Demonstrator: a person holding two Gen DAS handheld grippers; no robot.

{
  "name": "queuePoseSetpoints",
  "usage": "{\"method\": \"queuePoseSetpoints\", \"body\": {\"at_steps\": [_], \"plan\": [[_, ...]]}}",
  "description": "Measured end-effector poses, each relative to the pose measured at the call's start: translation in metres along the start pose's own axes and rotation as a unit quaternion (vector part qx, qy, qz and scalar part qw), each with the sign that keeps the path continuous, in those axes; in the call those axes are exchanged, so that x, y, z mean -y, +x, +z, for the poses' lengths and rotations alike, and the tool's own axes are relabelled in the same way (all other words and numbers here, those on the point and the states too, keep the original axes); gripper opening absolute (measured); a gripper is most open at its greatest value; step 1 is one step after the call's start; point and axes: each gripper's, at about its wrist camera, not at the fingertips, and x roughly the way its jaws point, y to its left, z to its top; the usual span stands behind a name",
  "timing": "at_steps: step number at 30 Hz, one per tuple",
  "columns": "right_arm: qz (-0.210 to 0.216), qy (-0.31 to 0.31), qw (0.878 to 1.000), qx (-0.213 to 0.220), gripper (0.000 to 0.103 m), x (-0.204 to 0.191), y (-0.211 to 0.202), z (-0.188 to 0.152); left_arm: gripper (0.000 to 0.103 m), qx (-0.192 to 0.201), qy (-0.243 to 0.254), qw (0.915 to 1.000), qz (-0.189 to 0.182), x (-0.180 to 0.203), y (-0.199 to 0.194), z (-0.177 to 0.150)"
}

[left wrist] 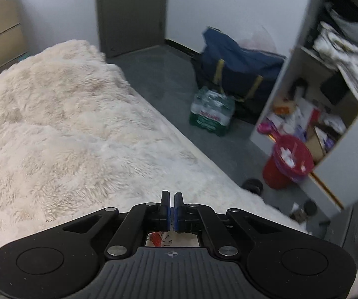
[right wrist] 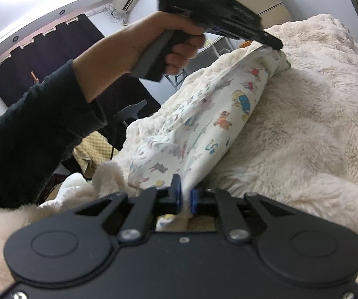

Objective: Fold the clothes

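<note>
One garment in play: a white printed cloth (right wrist: 204, 129) with little cartoon figures, stretched in the air above the fluffy cream blanket (right wrist: 303, 124) that covers the bed. Two grippers, each pinching one end. The right gripper (right wrist: 186, 194) has its blue pads clamped on the near end of the cloth, fabric bunched between the fingers. Up at the far end, the left gripper (right wrist: 272, 42) bites the other corner, held in a person's hand (right wrist: 169, 47) with a dark sleeve (right wrist: 42, 129) behind it. From the left wrist view, the left gripper (left wrist: 171, 199) shows its two fingers pressed almost together, and a scrap of printed fabric peeks through below them. The cloth hangs taut between the two grips, slanting toward the blanket's far left edge.

On the floor beyond the bed's right edge: one blue bag (left wrist: 236, 64), one pack of water bottles (left wrist: 212, 111), one red bin (left wrist: 288, 162), and an open wardrobe (left wrist: 328, 74) stuffed with things.
</note>
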Motion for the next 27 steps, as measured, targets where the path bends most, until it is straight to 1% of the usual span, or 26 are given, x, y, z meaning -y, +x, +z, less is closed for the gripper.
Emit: {"method": "queuePoseSetpoints", "body": {"at_steps": [2, 3, 5, 7, 8, 9, 10, 11, 12, 13, 14, 15, 16, 17, 18, 19, 20, 22, 24, 27], "plan": [[0.004, -0.001, 1.000, -0.004, 0.006, 0.001, -0.002, 0.000, 0.000, 0.031, -0.013, 0.9989, 0.034, -0.005, -0.001, 0.002], [0.009, 0.001, 1.000, -0.007, 0.006, 0.002, -0.003, 0.000, 0.000, 0.040, -0.019, 0.9981, 0.043, -0.007, -0.001, 0.003], [0.011, -0.001, 1.000, -0.012, 0.006, 0.005, -0.005, -0.001, 0.000, 0.041, -0.046, 0.9980, 0.016, -0.014, -0.003, 0.004], [0.010, 0.000, 1.000, -0.015, 0.008, 0.006, -0.005, -0.001, 0.000, 0.038, -0.039, 0.9984, 0.012, -0.009, -0.008, 0.005], [0.011, 0.003, 1.000, -0.019, 0.013, 0.007, -0.005, 0.000, 0.002, 0.036, -0.031, 0.9988, 0.012, -0.003, -0.012, 0.006], [0.017, 0.005, 0.999, -0.026, 0.016, 0.009, -0.005, 0.001, 0.019, 0.029, -0.030, 0.9991, 0.008, -0.001, -0.013, 0.006], [0.020, 0.003, 0.999, -0.034, 0.021, 0.010, -0.006, 0.003, 0.041, 0.013, -0.022, 0.9997, 0.001, 0.006, -0.014, 0.007], [0.019, 0.001, 0.999, -0.035, 0.029, 0.012, -0.010, 0.005, 0.051, -0.004, -0.013, 0.9999, -0.007, 0.013, -0.015, 0.008], [0.016, 0.003, 0.999, -0.031, 0.032, 0.013, -0.012, 0.006, 0.057, -0.022, -0.005, 0.9997, -0.014, 0.021, -0.016, 0.009], [0.014, 0.005, 1.000, -0.026, 0.036, 0.015, -0.014, 0.007, 0.057, -0.037, 0.018, 0.9991, -0.011, 0.033, -0.019, 0.009], [0.005, 0.012, 1.000, -0.011, 0.041, 0.018, -0.018, 0.009, 0.057, -0.039, 0.031, 0.9988, -0.002, 0.043, -0.024, 0.007], [-0.001, 0.019, 1.000, 0.000, 0.044, 0.022, -0.021, 0.011, 0.058, -0.038, 0.043, 0.9983, 0.007, 0.052, -0.030, 0.004], [-0.007, 0.039, 0.999, 0.021, 0.050, 0.031, -0.026, 0.014, 0.059, -0.027, 0.062, 0.9976, 0.014, 0.063, -0.041, -0.003], [-0.007, 0.075, 0.996, 0.046, 0.051, 0.046, -0.032, 0.016, 0.060, -0.014, 0.086, 0.9960, 0.017, 0.075, -0.054, -0.013], [-0.005, 0.095, 0.994, 0.058, 0.051, 0.054, -0.035, 0.017, 0.062, -0.008, 0.100, 0.9948, 0.020, 0.080, -0.060, -0.019], [0.003, 0.130, 0.989, 0.075, 0.051, 0.069, -0.040, 0.019, 0.063, 0.004, 0.122, 0.9920, 0.032, 0.088, -0.070, -0.031], [0.011, 0.173, 0.980, 0.095, 0.051, 0.089, -0.045, 0.020, 0.063, 0.017, 0.140, 0.9889, 0.048, 0.095, -0.078, -0.044], [0.008, 0.217, 0.969, 0.114, 0.052, 0.110, -0.052, 0.021, 0.064, 0.027, 0.141, 0.9864, 0.080, 0.104, -0.078, -0.065], [0.001, 0.243, 0.961, 0.130, 0.052, 0.125, -0.056, 0.023, 0.064, 0.036, 0.139, 0.9833, 0.112, 0.113, -0.078, -0.086], [-0.004, 0.250, 0.958, 0.138, 0.052, 0.130, -0.059, 0.022, 0.064, 0.050, 0.136, 0.9765, 0.159, 0.126, -0.076, -0.117]]}}
